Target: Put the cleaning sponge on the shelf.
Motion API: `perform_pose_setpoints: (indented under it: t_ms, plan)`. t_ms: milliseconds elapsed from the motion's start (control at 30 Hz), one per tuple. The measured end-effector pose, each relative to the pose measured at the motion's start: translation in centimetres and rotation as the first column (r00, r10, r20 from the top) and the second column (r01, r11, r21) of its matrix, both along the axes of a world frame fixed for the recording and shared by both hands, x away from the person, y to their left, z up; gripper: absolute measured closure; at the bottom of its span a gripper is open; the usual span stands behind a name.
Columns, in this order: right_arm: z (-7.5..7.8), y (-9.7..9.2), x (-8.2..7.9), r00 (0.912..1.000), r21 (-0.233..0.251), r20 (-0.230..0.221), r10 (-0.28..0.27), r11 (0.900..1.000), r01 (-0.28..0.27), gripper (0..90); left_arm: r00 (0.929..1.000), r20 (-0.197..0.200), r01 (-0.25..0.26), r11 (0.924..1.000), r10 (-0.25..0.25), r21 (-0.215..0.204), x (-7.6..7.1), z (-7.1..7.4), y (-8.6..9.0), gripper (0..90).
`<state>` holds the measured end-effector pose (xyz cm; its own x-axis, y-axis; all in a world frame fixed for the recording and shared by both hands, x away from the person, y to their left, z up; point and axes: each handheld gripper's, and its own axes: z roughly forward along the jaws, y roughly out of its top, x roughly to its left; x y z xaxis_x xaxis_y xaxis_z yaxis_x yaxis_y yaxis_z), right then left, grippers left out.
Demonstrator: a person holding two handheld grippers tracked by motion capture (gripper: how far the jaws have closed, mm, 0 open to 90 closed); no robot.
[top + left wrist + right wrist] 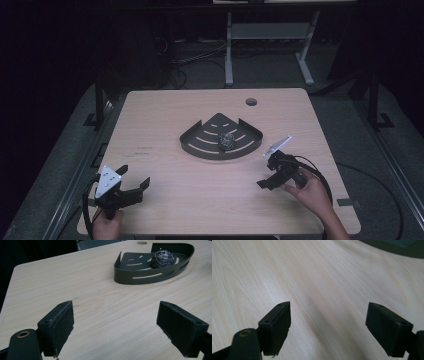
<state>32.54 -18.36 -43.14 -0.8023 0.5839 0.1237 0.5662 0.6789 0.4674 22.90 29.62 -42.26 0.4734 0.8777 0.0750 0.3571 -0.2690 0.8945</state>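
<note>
A dark quarter-round slotted tray (pixel 192 146) lies at the middle of the wooden table (pixel 165 112), with a ball of steel wool (pixel 227 141) in it. My left gripper (pixel 134 176) rests at the near left corner, open and empty, aimed at the tray. In the left gripper view its jaws (pixel 115 322) stand wide apart over bare wood, with the tray (pixel 140 277) and steel wool (pixel 162 258) farther off. My right gripper (pixel 265 172) hovers near the table's right front, just short of the tray. Its jaws (pixel 328 325) are open with nothing between them, and the tray's edge (pixel 402 247) is at the top right.
A round cable hole (pixel 251 102) sits near the table's far edge. Behind the table stands a white desk frame (pixel 229 50) with cables on the dark floor. Black cables trail from both grippers off the near edge.
</note>
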Motion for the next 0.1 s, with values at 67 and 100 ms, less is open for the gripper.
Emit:
perform_pose_setpoints:
  t_ms: [67,100]
  plan:
    - [-0.1,-0.2,-0.4,1.0,0.011,0.003,-0.008,0.9999,0.008,18.6,1.0,0.0,0.0,1.0,0.0,0.0,0.01,0.04,0.03,13.7]
    - [-0.16,-0.34,-0.63,0.9999,0.021,0.007,-0.012,0.9997,0.012,18.5,1.0,0.001,0.0,1.0,0.0,0.0,0.01,0.04,0.05,13.8]
